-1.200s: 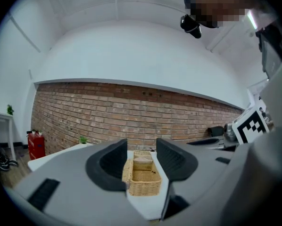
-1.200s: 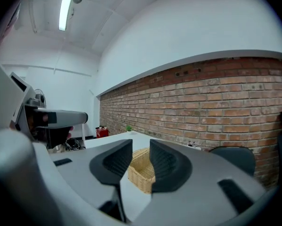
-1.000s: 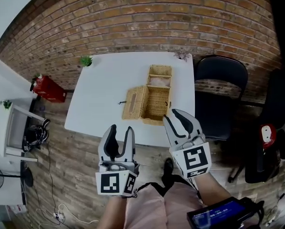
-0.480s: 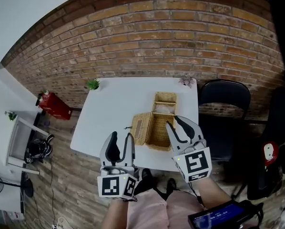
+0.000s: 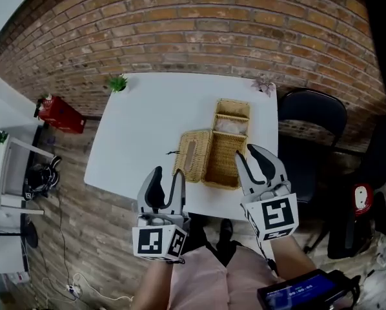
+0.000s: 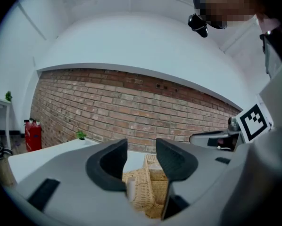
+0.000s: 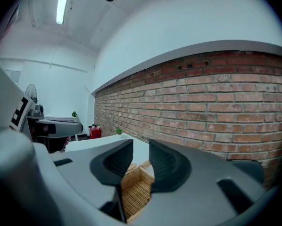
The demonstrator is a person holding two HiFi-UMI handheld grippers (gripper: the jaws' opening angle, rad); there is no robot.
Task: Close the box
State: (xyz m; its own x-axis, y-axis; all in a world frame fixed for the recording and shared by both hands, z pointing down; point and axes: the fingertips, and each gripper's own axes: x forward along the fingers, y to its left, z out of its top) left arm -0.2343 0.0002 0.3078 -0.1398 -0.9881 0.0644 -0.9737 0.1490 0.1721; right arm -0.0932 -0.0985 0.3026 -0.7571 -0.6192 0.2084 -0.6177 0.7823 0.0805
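Note:
A wicker box (image 5: 226, 148) stands open on the white table (image 5: 135, 134), with its lid (image 5: 192, 157) folded out flat to the left. My left gripper (image 5: 166, 176) hovers open at the table's near edge, just short of the lid. My right gripper (image 5: 254, 156) is open beside the box's near right corner. In the left gripper view the gripper (image 6: 141, 150) frames the box (image 6: 148, 192) with a gap between the jaws. Through the right gripper (image 7: 141, 157) I see the box's woven inside (image 7: 134, 187). Neither gripper holds anything.
A brick wall (image 5: 199, 24) runs behind the table. Small plants stand at the far left corner (image 5: 117, 82) and far right corner (image 5: 265, 84). A black chair (image 5: 312, 128) is at the right, a red object (image 5: 57, 113) and a white side table (image 5: 12, 173) at the left.
Both grippers have come forward toward the box, which now looks larger and nearer in both gripper views. The box and lid have not moved.

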